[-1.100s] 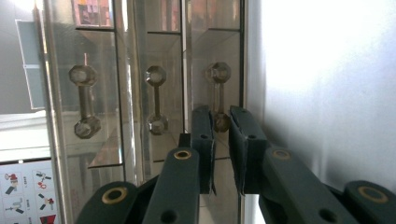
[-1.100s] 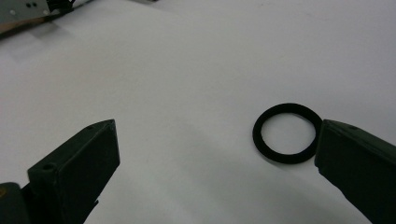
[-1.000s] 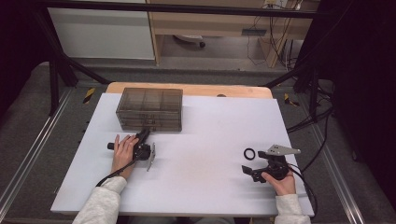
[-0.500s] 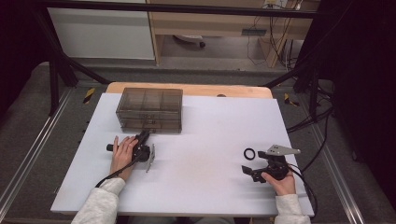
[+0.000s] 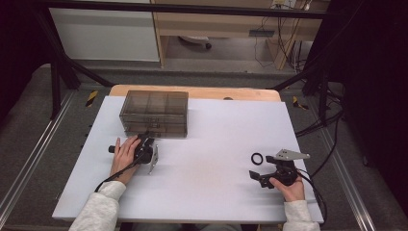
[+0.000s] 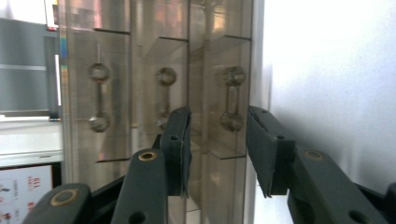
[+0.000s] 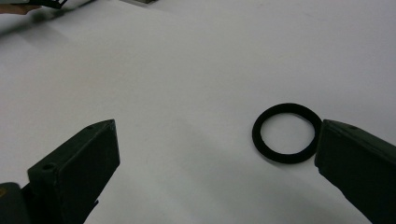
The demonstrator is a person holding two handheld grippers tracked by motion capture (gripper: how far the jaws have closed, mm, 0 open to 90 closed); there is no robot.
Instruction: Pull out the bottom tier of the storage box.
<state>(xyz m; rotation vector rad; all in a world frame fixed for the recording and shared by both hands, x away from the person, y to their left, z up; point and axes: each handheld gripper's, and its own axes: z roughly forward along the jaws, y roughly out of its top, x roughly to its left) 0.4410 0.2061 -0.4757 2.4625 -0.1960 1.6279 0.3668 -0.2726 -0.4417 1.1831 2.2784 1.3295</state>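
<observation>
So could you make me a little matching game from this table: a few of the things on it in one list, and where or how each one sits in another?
Things:
1. drawer box
2. black ring
3. left gripper
4. right gripper

Places or states:
A. lies flat on the white table, beside one jaw
B. jaws wide apart, nothing between them
C. stands at the table's far left, smoky and see-through
D. jaws just opening, either side of a drawer handle

Pairs: 1-C, 2-A, 3-D, 4-B
</observation>
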